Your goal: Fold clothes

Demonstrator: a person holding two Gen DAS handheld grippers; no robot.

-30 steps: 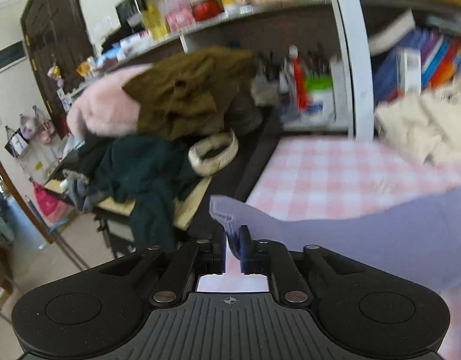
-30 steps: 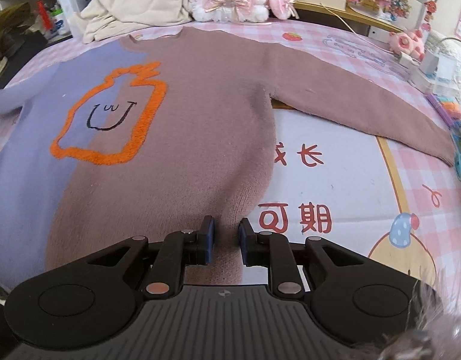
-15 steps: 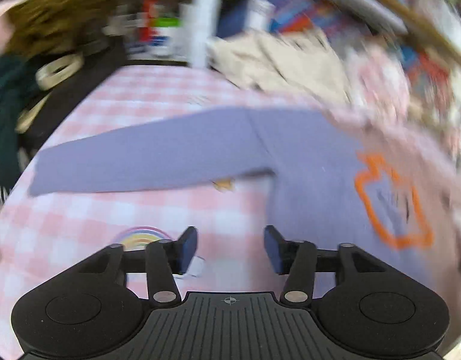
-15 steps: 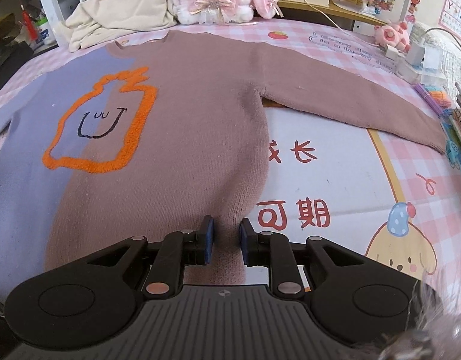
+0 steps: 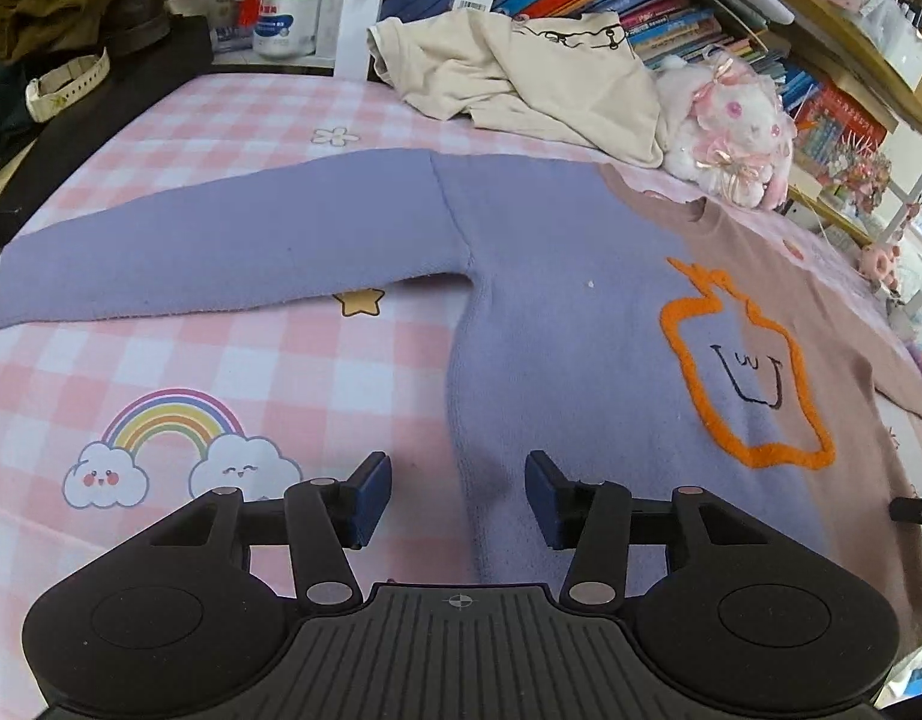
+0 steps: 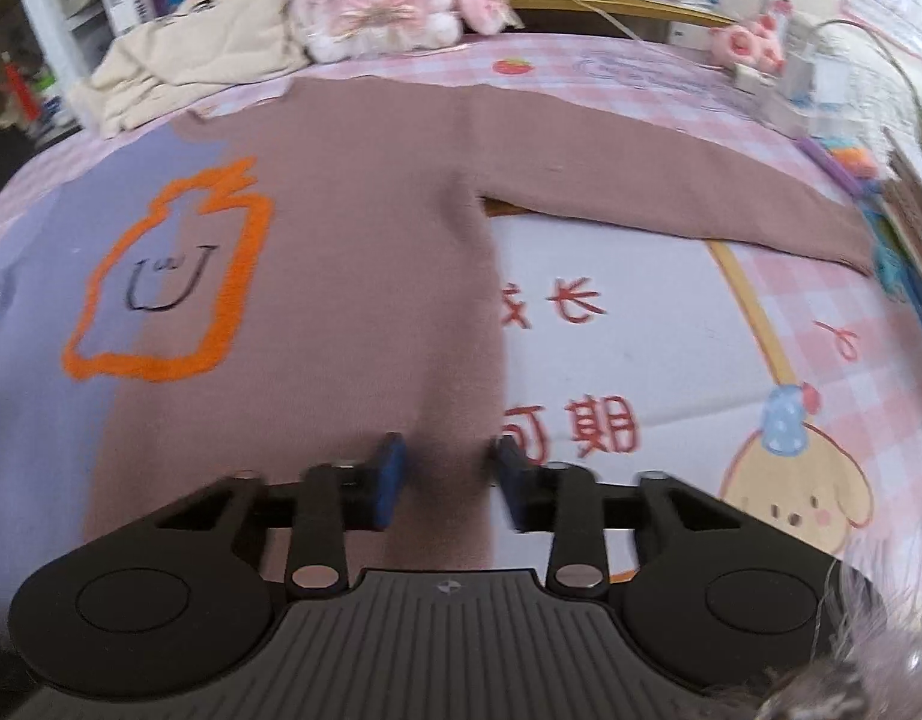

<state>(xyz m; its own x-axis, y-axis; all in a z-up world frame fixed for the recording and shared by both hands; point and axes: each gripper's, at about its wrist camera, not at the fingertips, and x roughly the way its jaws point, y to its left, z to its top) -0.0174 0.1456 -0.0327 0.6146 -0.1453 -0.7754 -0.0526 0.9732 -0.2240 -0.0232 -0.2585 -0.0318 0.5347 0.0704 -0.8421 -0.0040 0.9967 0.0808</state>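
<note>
A two-tone sweater (image 5: 569,312) lies flat on the pink checked bedspread, lilac on one half and brown on the other, with an orange outline and a small face on the chest. Its lilac sleeve (image 5: 221,252) stretches out to the left. In the right wrist view the brown half (image 6: 365,276) and the brown sleeve (image 6: 671,198) spread to the right. My left gripper (image 5: 458,498) is open over the lilac side seam near the hem. My right gripper (image 6: 446,480) is open over the brown side edge near the hem, holding nothing.
A cream garment (image 5: 521,72) lies crumpled at the back by a white plush rabbit (image 5: 731,132). Bookshelves (image 5: 641,0) stand behind. A dark table (image 5: 71,120) with clothes borders the bed's left edge. Cables and small toys (image 6: 779,66) sit at the right.
My left gripper let go of the lilac sleeve cuff, opened and swung right to the sweater's lower side. My right gripper opened from nearly shut at the brown hem.
</note>
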